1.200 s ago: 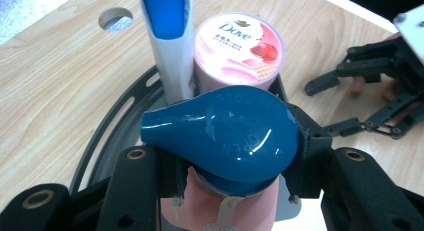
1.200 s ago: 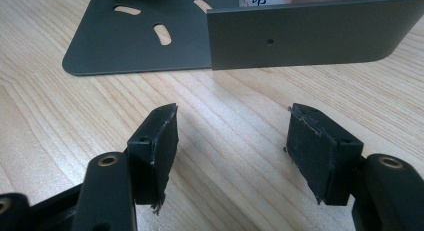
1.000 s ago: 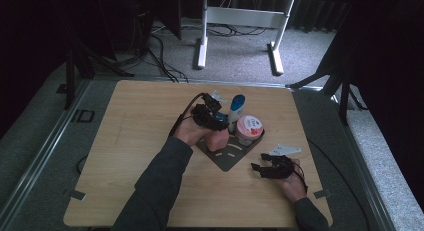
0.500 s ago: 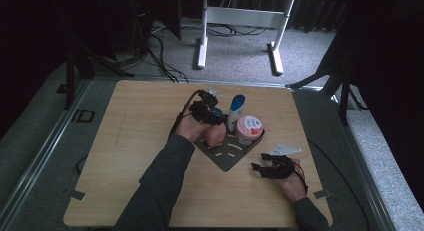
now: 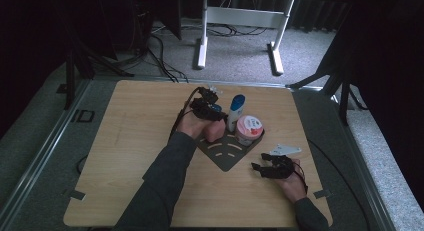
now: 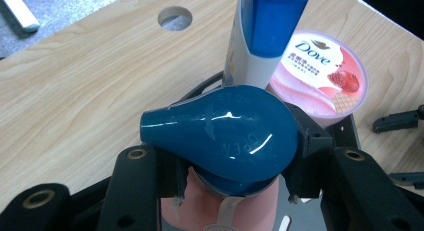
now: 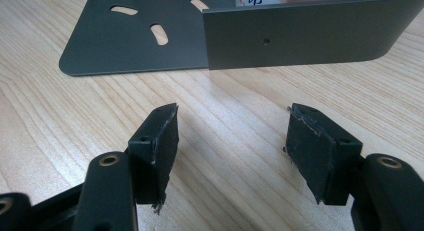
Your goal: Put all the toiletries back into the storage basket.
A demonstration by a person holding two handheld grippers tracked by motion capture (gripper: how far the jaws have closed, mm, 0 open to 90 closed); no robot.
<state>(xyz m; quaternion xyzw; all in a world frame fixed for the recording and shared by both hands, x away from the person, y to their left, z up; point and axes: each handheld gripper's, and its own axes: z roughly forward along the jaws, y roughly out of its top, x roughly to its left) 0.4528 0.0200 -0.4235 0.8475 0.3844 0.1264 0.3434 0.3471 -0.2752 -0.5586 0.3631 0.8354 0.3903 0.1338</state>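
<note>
Blue "OPEN" cap (image 6: 220, 136) clamped in left gripper (image 6: 225, 166) jaws, Dove tub (image 6: 320, 76) behind, right gripper (image 7: 232, 151) jaws apart, empty

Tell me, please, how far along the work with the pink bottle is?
Done: tube and Dove tub stand on the grey rack. In hand: left gripper clamps the pink bottle's blue cap. Left: apparently setting it down and releasing; right gripper waits open.

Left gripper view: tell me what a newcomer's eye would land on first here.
The glossy teal cap of a pink bottle dominates, clamped between the left gripper and its black jaws at the bottom. Right behind it stand a white tube with a blue cap and a pink Dove tub, both on the dark metal tray at the wooden table centre.
</note>
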